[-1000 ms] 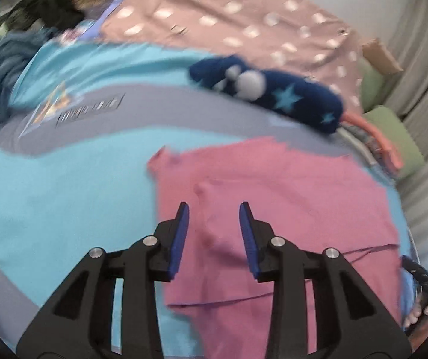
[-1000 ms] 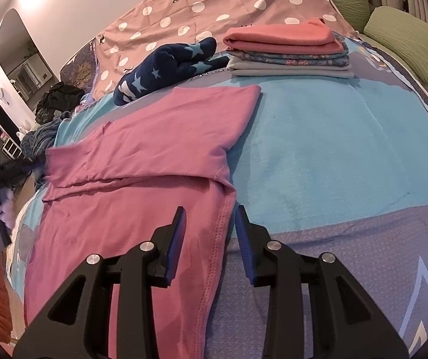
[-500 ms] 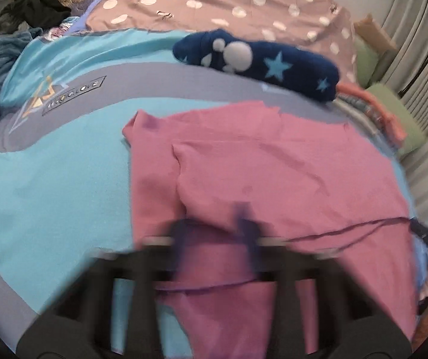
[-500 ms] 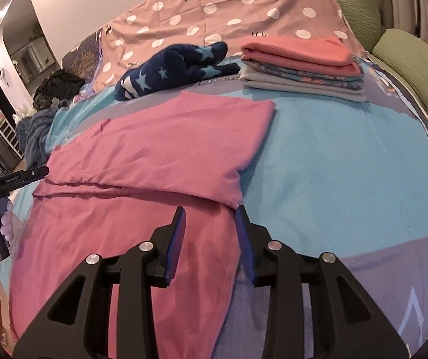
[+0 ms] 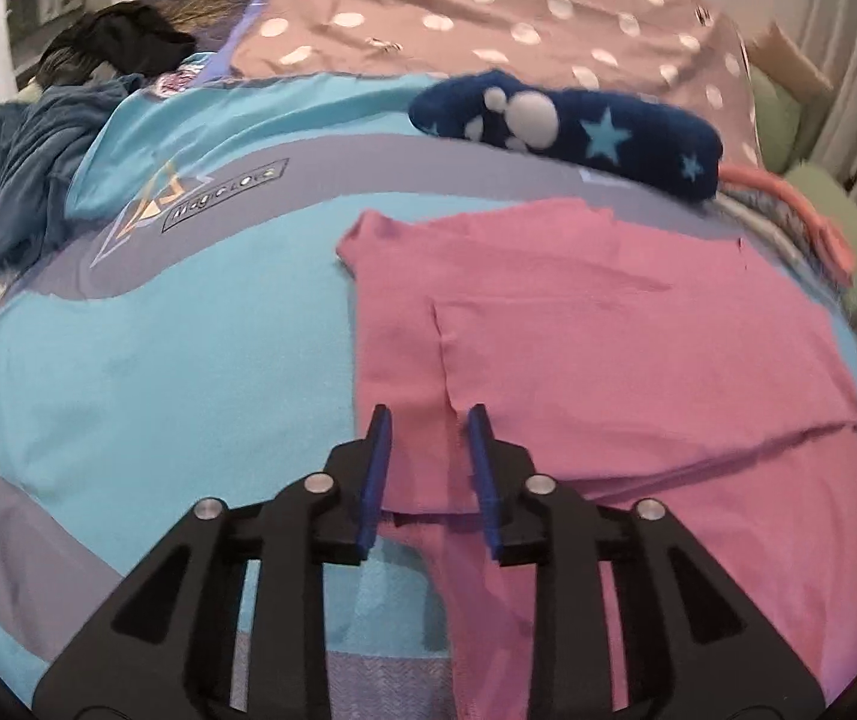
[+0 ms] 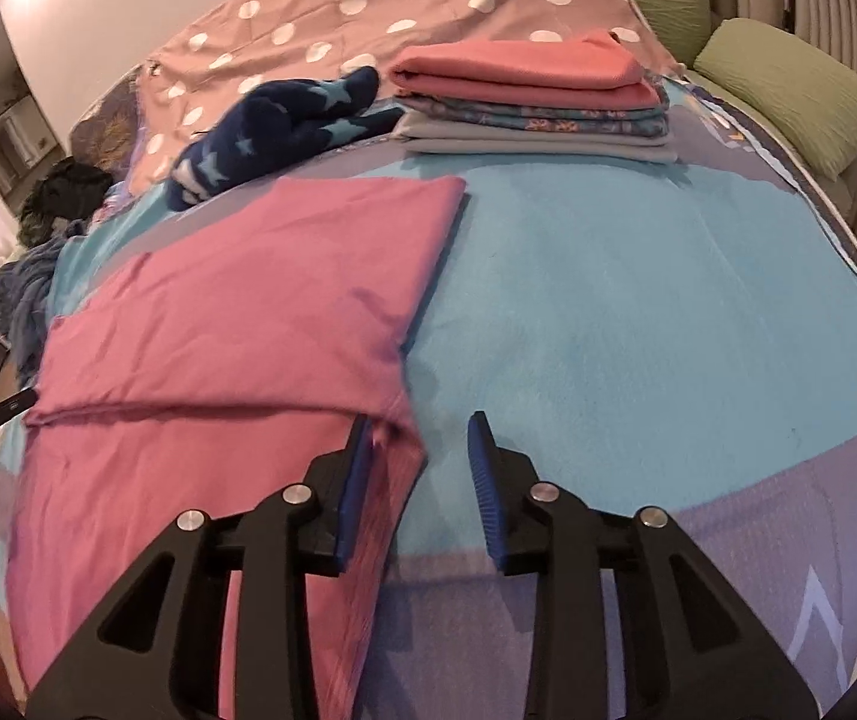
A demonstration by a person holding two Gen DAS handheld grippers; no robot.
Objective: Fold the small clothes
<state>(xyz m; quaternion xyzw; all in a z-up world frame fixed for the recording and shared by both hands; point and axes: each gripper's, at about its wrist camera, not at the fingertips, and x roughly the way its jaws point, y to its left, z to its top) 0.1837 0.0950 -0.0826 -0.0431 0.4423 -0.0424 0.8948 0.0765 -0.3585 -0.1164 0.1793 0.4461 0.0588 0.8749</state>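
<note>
A pink garment (image 5: 608, 360) lies spread on the turquoise and grey bedspread (image 5: 158, 360), its upper half folded down over the lower. My left gripper (image 5: 428, 474) hovers over the garment's left side, where a fold edge runs between its fingers. Its jaws are opening and the pads do not press the cloth. In the right wrist view the pink garment (image 6: 248, 300) ends at its right edge. My right gripper (image 6: 416, 468) straddles that edge at the flap's corner. Its jaws are closing slowly, still apart, with cloth by the left pad.
A navy star-patterned plush (image 5: 578, 126) lies beyond the garment. A stack of folded clothes (image 6: 536, 102) sits at the back right, with green pillows (image 6: 788, 96) past it. A dotted pink blanket (image 5: 488, 12) covers the far side. Dark clothes (image 5: 38, 168) are heaped far left.
The left gripper slid toward the garment's left side; its jaws drew together in a blur and now stand apart again. The right gripper barely shifted; the flap's corner now sits at its left finger.
</note>
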